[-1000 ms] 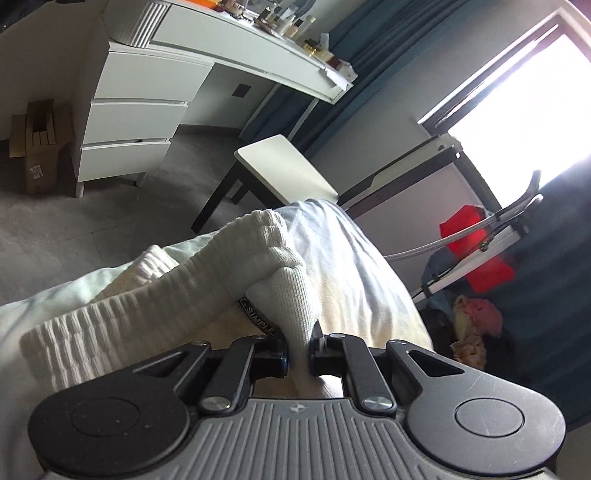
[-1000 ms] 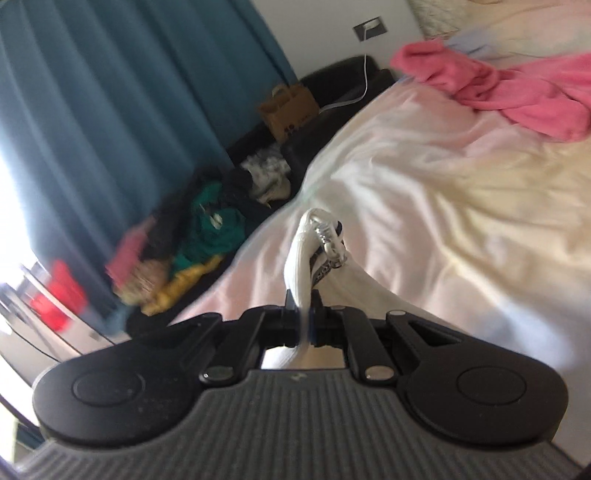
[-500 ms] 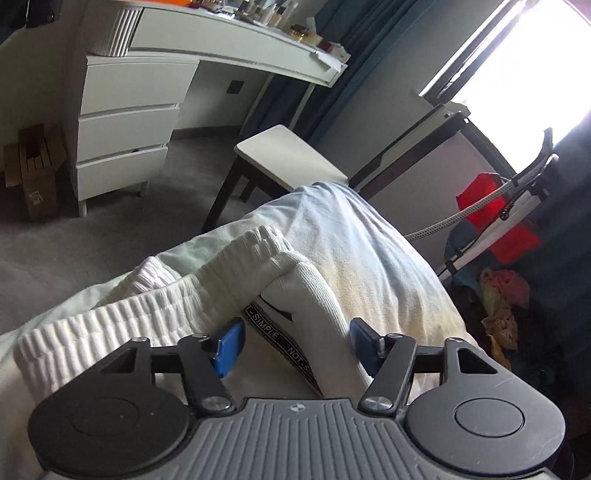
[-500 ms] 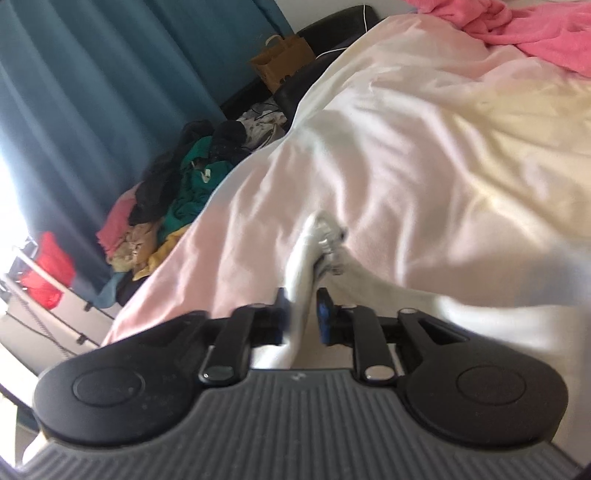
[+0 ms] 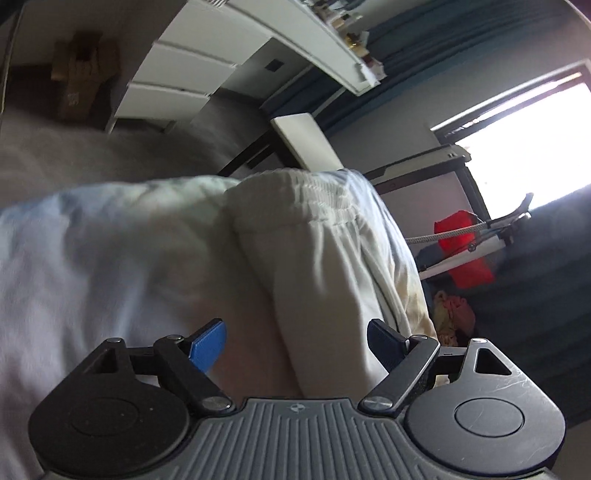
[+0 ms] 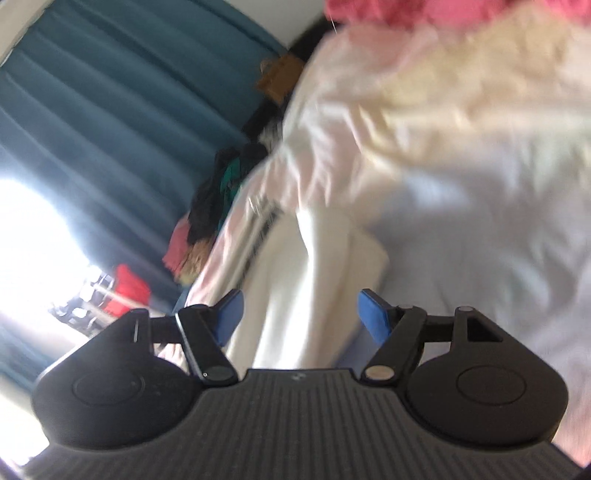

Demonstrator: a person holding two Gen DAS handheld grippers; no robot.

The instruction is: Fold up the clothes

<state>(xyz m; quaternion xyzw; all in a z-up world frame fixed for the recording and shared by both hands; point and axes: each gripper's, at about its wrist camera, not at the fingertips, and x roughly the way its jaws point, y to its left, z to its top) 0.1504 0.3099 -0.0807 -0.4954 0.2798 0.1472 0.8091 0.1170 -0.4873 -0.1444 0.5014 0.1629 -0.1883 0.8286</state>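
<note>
**White garment lies folded on the bed, both tongs released**

The bed [image 5: 92, 258] is covered by a pale, rumpled sheet that fills most of both views. Beyond its edge, the left wrist view shows a grey carpeted floor, a white chest of drawers [image 5: 177, 77] under a long white desk, a white-topped stool [image 5: 304, 142], a bright window [image 5: 524, 147] and dark blue curtains [image 6: 110, 110]. A red object [image 5: 463, 258] sits by a rack near the window. In the right wrist view, which is blurred, a heap of mixed clothes [image 6: 214, 206] lies on the floor against the curtains, and something pink [image 6: 443, 11] lies at the far end of the bed.

The white garment [image 5: 317, 280] rests on the sheet near the bed's edge, its ribbed waistband [image 5: 317, 195] at the far end.

The left gripper [image 5: 297, 341] is held low above the garment, its blue-padded fingers spread wide and gripping nothing. The right gripper [image 6: 299, 314] is likewise spread wide, with the white cloth lying between and beyond its fingers.
</note>
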